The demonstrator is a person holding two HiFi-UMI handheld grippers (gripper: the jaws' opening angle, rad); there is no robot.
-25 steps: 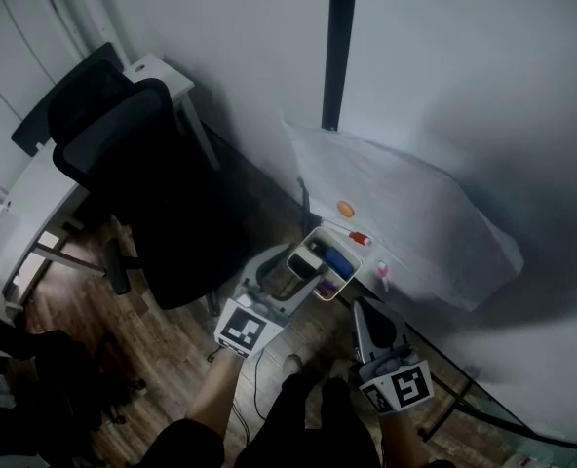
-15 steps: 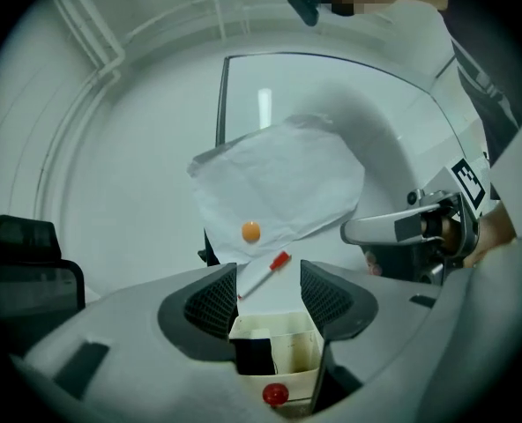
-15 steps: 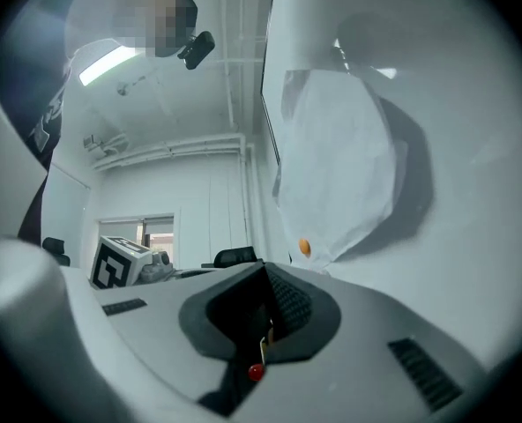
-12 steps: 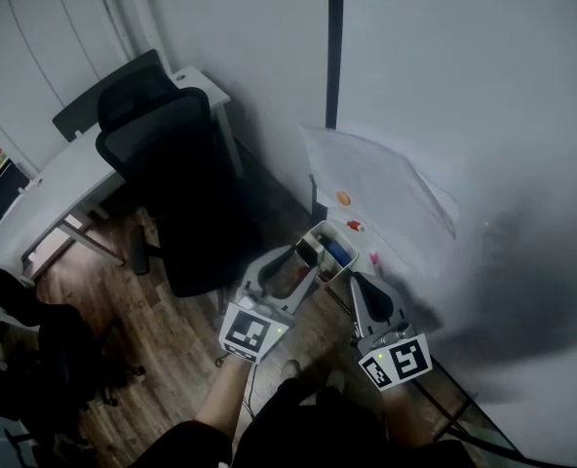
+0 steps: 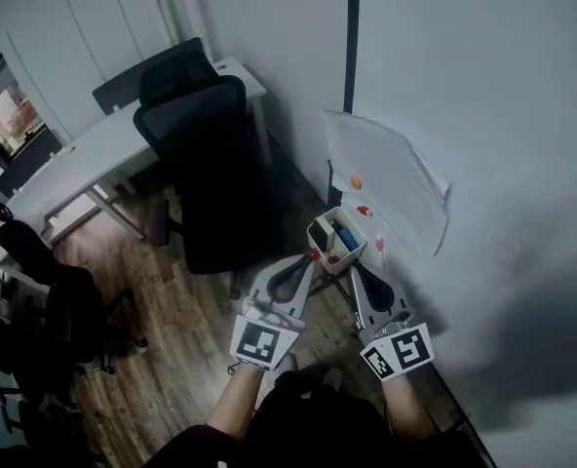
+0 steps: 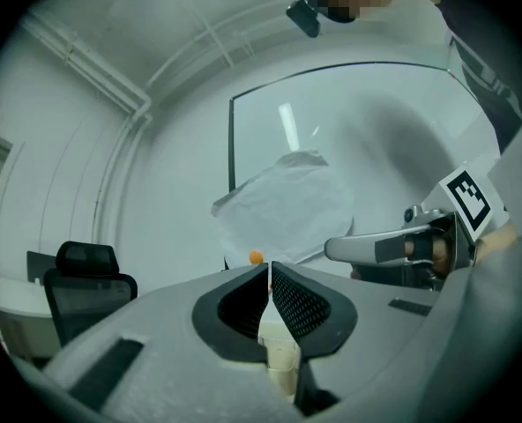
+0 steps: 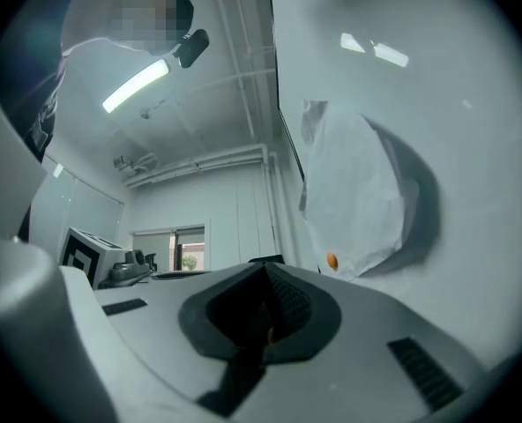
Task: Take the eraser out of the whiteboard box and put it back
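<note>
Both tongs at the whiteboard box, eraser not yet taken out
The left tongs, nearer, are closing on nothing with the box at 1 o'clock. The right tongs are closed and empty, with the box at 11. The eraser, probably the blue piece, lies inside along the whiteboard. A black office chair and a white bench stand at 10 on the wood floor.

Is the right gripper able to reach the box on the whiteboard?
Probably yes: the right gripper points at the whiteboard box from close by, nothing lies between them, and the box is open on top. Its jaws look shut.
</note>
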